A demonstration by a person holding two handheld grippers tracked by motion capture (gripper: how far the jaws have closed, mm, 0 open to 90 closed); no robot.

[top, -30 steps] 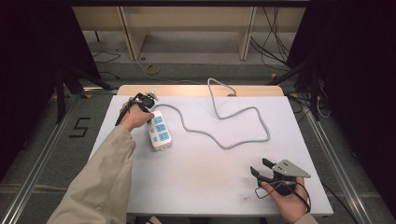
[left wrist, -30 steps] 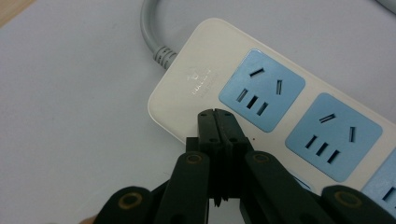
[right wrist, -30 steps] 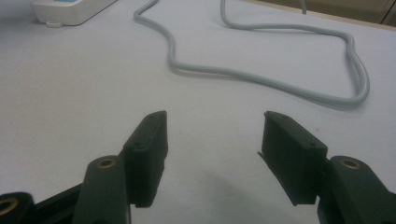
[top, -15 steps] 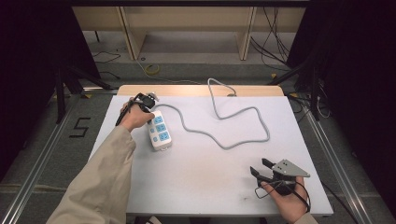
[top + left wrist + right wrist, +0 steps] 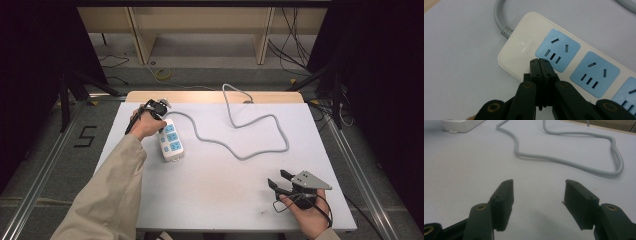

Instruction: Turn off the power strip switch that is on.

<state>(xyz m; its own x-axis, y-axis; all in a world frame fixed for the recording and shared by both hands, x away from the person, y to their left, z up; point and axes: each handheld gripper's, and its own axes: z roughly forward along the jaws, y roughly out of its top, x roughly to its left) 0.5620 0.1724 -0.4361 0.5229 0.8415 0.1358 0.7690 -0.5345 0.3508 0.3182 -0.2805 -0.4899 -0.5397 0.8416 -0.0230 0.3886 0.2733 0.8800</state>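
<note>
Lying at the table's [image 5: 225, 200] left side, the power strip [image 5: 564, 57] was met at its cable end by the left gripper [image 5: 541, 65], jaws pressed together; the right gripper [image 5: 537, 195] was held spread, well apart.

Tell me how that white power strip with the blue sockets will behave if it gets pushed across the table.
The white power strip with blue sockets lies flat and boxy, so it would probably slide rather than tip or roll. Its hard shell looks stiff. The long grey cable, snaking in loose curves, is likely floppy and would trail and drag behind.
</note>
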